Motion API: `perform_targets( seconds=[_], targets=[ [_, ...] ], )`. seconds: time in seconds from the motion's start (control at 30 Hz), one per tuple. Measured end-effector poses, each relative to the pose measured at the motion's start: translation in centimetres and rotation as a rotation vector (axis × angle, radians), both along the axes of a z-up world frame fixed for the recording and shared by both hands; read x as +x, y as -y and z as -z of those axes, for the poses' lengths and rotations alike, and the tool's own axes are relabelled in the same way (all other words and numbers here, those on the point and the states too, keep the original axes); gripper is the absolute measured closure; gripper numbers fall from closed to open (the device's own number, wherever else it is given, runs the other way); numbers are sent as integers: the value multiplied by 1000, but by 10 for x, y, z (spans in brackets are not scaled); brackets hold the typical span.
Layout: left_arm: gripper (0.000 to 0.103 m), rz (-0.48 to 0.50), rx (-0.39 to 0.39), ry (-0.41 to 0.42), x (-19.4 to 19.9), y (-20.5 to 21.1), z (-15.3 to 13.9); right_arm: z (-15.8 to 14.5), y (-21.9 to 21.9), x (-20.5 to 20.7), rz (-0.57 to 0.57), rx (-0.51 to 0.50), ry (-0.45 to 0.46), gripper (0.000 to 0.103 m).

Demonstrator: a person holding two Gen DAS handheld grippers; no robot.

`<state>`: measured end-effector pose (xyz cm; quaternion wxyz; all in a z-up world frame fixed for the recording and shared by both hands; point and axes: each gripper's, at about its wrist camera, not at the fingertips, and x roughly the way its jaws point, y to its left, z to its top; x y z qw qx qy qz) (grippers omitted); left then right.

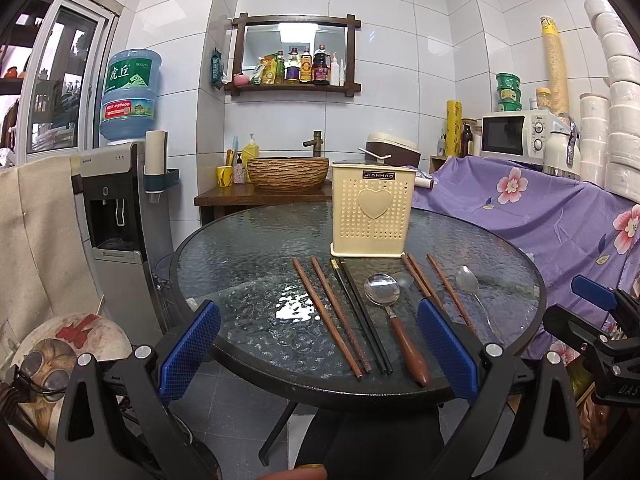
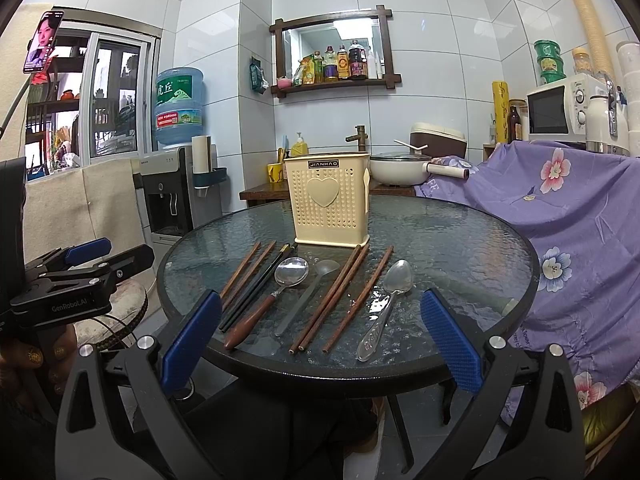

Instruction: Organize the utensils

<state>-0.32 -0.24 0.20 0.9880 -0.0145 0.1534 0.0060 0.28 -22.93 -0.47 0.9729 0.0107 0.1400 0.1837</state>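
Observation:
A cream perforated utensil holder [image 1: 373, 215] [image 2: 329, 204] stands upright at the back of the round glass table [image 1: 240, 264] [image 2: 460, 248]. In front of it lie brown chopsticks [image 1: 328, 312] [image 2: 248, 270], black chopsticks [image 1: 362, 316] [image 2: 260, 286], a wooden-handled spoon [image 1: 386, 300] [image 2: 276, 292], a flat metal spoon [image 2: 308, 296], more brown chopsticks [image 1: 448, 292] [image 2: 332, 300] and a clear-handled spoon [image 1: 470, 284] [image 2: 388, 300]. My left gripper [image 1: 320, 348] is open and empty at the near table edge. My right gripper [image 2: 320, 336] is open and empty there too.
A water dispenser [image 1: 116, 216] [image 2: 168, 200] stands left of the table. A purple flowered cloth [image 1: 540, 216] [image 2: 560, 216] covers furniture on the right, with a microwave [image 1: 516, 136] [image 2: 560, 108] on it. A wicker basin [image 1: 288, 174] and a white pan [image 2: 400, 168] sit behind.

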Motion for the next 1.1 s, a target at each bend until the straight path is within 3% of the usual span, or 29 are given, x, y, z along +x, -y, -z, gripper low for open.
perform_targets(
  seconds=[0.9, 1.1],
  targets=[
    [6, 2, 5, -5, 0, 2, 2, 1, 0, 1, -1, 0, -3, 5],
    [6, 26, 36, -103, 20, 6, 11, 6, -5, 9, 44, -37, -47, 5]
  ],
)
